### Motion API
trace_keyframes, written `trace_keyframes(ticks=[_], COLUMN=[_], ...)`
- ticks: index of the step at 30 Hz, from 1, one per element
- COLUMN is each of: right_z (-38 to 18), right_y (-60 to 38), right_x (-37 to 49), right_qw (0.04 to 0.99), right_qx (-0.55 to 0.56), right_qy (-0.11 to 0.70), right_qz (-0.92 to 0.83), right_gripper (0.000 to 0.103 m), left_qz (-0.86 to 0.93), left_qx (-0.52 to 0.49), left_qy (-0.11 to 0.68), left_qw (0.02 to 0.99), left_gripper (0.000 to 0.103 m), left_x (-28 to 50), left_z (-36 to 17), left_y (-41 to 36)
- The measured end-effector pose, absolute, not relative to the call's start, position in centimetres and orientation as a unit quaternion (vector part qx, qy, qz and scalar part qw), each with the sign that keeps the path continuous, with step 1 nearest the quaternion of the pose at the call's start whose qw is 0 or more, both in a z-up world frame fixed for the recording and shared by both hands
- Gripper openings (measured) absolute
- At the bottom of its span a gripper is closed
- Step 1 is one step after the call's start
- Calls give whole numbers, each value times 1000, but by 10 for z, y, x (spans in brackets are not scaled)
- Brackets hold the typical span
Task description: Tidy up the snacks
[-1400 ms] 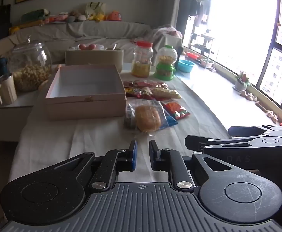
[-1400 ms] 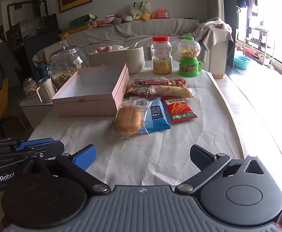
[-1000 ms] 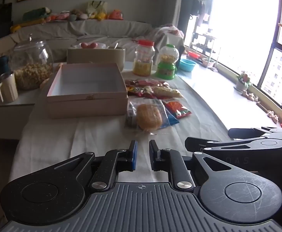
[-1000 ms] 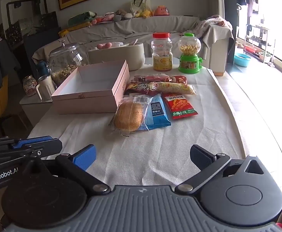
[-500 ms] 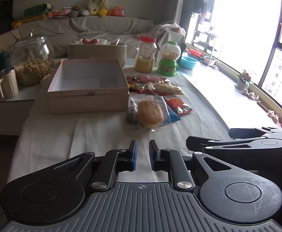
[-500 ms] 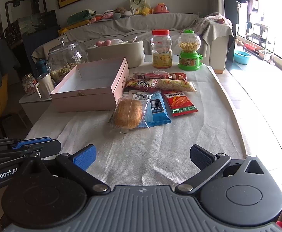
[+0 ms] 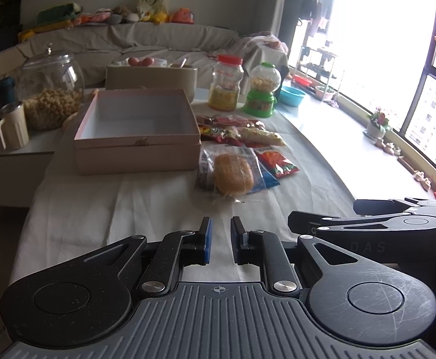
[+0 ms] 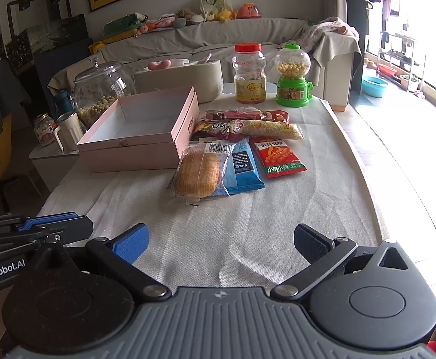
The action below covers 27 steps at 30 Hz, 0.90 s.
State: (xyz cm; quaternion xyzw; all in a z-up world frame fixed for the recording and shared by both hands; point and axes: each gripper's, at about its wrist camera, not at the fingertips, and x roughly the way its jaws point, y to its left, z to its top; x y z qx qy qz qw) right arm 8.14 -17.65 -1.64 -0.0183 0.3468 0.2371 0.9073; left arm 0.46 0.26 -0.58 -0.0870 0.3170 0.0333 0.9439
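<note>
Ahead of both grippers, the snacks lie in a cluster on the table's white cloth [image 8: 247, 233], just right of an open pink box [image 8: 146, 131] whose inside holds nothing. Nearest is a bun in a clear wrapper [image 8: 200, 173], overlapping a blue packet [image 8: 244, 167]; a red packet [image 8: 277, 157] lies just right of that. Beyond them sit a long yellow-and-red packet [image 8: 253, 128] and another red packet [image 8: 244, 115] at the far end of the cluster.

All of these lie well apart from the jaws, out in front of them. The left gripper [image 7: 219, 240] has its jaws drawn nearly together with only a narrow slit and nothing between them; the bun [image 7: 232, 173] lies ahead of it and slightly to the right. The right gripper [image 8: 220, 239] has its jaws spread wide and empty, with the bun ahead and slightly left of their middle.

Farther off stand a red-capped jar [image 8: 249, 73] and a green candy dispenser [image 8: 292, 74], with a beige tub [image 8: 182, 79] behind the box and a big glass jar [image 8: 104, 89] on a low side table at the left.

The right wrist view shows the print on the packets and the left gripper from the side at its lower left. The left wrist view shows the bright window [image 7: 382, 45] and the right gripper [image 7: 367, 221] side-on at its right.
</note>
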Motion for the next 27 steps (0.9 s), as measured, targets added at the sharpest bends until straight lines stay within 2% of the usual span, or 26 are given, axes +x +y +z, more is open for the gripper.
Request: trace_keyframes(ticks=[27], right_z=[-18], right_y=[-175], right_x=[81], right_qw=[906], right_qx=[-20], right_qy=[348], right_qz=[242], right_gripper=[103], left_qz=[33], left_qx=[-88], left_qy=[318], left_qw=[943], left_gripper=[18], left_x=[4], left_z=[-8], left_y=[2])
